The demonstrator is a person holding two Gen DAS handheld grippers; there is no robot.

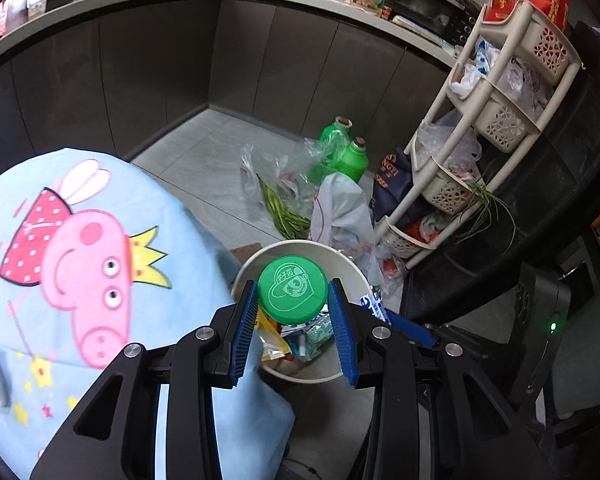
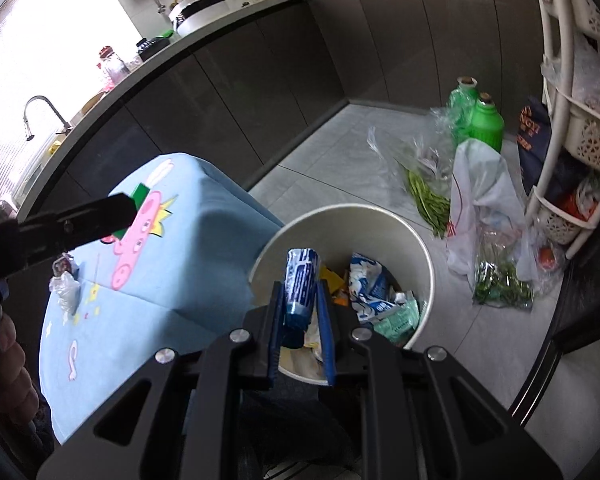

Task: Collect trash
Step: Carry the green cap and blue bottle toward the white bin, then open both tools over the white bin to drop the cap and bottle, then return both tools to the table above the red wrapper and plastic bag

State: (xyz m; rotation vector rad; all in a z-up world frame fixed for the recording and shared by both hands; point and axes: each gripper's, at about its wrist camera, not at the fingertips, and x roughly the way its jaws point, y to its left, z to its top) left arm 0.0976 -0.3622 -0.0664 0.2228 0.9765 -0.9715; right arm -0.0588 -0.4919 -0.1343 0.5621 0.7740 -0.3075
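The left claw [image 1: 293,300] pinches a green round cap [image 1: 293,290] between its blue pads, directly above the open white bin [image 1: 352,270]. The right claw [image 2: 303,304] pinches a blue and white rolled wrapper [image 2: 301,280], which stands upright over the near rim of the same bin [image 2: 424,248]. Inside the bin lie crumpled packets [image 2: 370,284]. The bin stands on the grey tile floor [image 2: 340,160], just beside a counter covered with a light blue cartoon cloth [image 2: 172,272]. On the cloth lies a small clear plastic scrap [image 2: 64,290].
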